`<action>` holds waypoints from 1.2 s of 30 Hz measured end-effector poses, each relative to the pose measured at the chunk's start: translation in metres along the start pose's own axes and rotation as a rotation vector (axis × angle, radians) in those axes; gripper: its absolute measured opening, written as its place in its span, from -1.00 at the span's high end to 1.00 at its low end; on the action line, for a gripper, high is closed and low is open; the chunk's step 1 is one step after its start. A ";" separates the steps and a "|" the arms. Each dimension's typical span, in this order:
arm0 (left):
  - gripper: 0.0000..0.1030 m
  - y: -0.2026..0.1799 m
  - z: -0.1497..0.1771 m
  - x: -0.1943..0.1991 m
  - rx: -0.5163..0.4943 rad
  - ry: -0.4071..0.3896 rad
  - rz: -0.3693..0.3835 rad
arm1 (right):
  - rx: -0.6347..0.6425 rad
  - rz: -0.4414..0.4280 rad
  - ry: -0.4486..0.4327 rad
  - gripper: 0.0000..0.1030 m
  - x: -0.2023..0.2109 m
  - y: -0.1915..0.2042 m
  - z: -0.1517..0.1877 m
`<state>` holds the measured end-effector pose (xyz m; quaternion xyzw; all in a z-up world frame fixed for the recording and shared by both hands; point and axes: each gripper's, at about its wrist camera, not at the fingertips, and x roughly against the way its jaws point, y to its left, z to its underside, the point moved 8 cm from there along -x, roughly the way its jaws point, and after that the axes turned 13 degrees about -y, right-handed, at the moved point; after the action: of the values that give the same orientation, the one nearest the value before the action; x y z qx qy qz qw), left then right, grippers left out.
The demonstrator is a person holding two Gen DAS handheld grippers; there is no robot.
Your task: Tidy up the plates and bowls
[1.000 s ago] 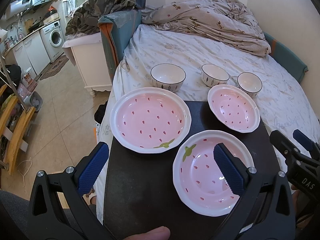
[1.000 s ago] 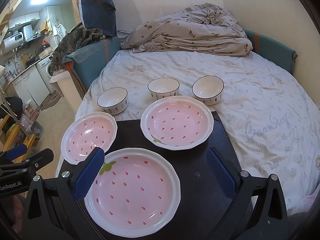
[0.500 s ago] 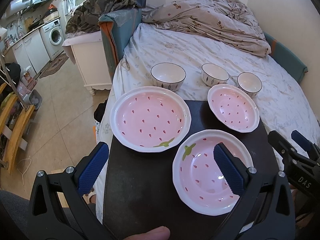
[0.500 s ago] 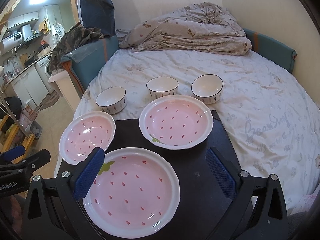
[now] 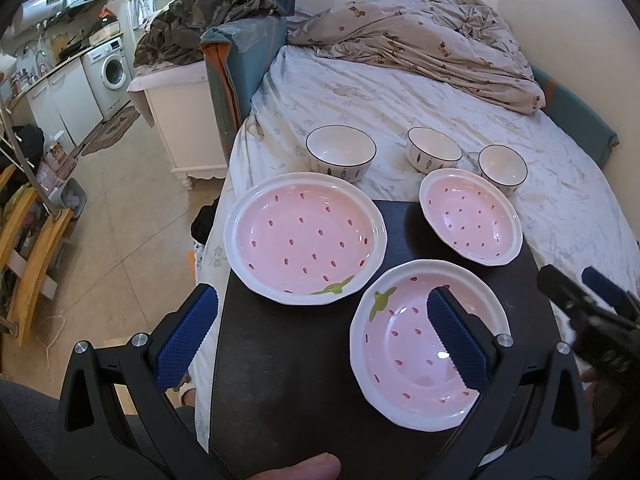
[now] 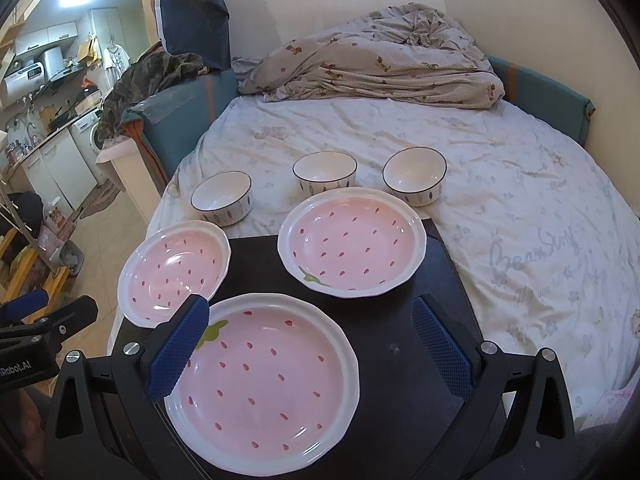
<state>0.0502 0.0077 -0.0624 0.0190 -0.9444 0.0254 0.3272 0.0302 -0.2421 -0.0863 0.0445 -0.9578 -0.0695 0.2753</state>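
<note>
Three pink strawberry-dotted plates lie on a black board (image 5: 288, 380): one at the left (image 5: 304, 236), a smaller-looking one at the far right (image 5: 470, 216) and one nearest (image 5: 408, 344). Behind them, three white bowls (image 5: 340, 152) (image 5: 434, 150) (image 5: 502, 166) stand in a row on the bed sheet. My left gripper (image 5: 320, 320) is open above the board's near edge, its right finger over the nearest plate. My right gripper (image 6: 308, 340) is open and holds nothing, hovering over that same plate (image 6: 264, 372). The other plates (image 6: 176, 272) (image 6: 352, 244) and the bowls (image 6: 222, 200) (image 6: 324, 174) (image 6: 414, 176) lie beyond it.
The board rests on a bed (image 6: 500, 184) with a crumpled duvet (image 6: 380, 68) at the far end. Left of the bed, the floor (image 5: 120, 220) drops away, with a white cabinet (image 5: 180, 120), a kitchen and a washing machine (image 5: 112, 68). A thumb (image 5: 304, 468) shows at the bottom edge.
Both grippers have drifted only very slightly. The plates and bowls have not moved, and both grippers stay open.
</note>
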 end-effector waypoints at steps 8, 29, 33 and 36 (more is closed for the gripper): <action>-1.00 0.010 -0.004 0.004 0.019 0.003 -0.007 | -0.065 -0.001 0.015 -1.00 0.006 -0.001 -0.008; -1.00 0.041 -0.076 -0.056 0.001 0.188 0.089 | -0.005 -0.152 0.094 -1.00 -0.030 0.041 -0.082; -0.89 0.055 -0.071 -0.086 0.034 0.272 0.093 | -0.013 -0.164 0.128 -0.99 -0.046 0.045 -0.082; -0.67 0.073 -0.067 -0.109 0.081 0.299 0.058 | -0.036 -0.221 0.187 -0.99 -0.066 0.048 -0.078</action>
<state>0.1726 0.0863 -0.0800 0.0011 -0.8836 0.0754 0.4621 0.1257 -0.1955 -0.0475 0.1512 -0.9158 -0.1119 0.3550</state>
